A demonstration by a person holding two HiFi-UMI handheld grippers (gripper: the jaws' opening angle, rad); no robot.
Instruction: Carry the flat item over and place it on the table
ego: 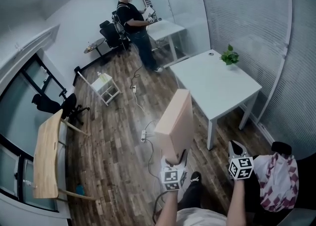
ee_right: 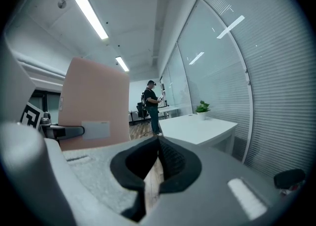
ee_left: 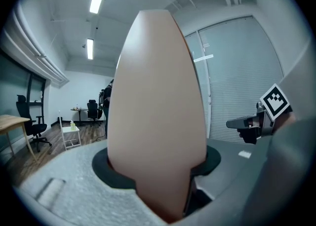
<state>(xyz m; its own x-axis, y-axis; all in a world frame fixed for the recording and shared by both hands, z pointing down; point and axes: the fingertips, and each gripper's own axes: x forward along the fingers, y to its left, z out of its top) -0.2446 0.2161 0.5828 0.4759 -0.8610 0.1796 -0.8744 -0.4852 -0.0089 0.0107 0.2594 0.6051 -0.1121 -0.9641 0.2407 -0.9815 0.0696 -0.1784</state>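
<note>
Gripping the flat pink board [ego: 175,124] upright over the floor [ego: 113,170], the left tool [ego: 174,163] is short of the white tabletop [ego: 212,84]; the right tool [ego: 236,147] is closed, empty. A potted plant [ego: 229,56] sits on its far corner; a person [ego: 133,22] stands beyond.

Dark wood-plank floor [ego: 113,170], white walls [ego: 84,18], blind-covered glass partition [ego: 247,8], ceiling strip lights [ee_right: 91,17], black office chair [ego: 111,35]

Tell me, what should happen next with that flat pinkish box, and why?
Probably a step forward and to the right, toward the white table. The flat box stands upright, clamped in the left gripper, over the wood floor and short of the table.
</note>
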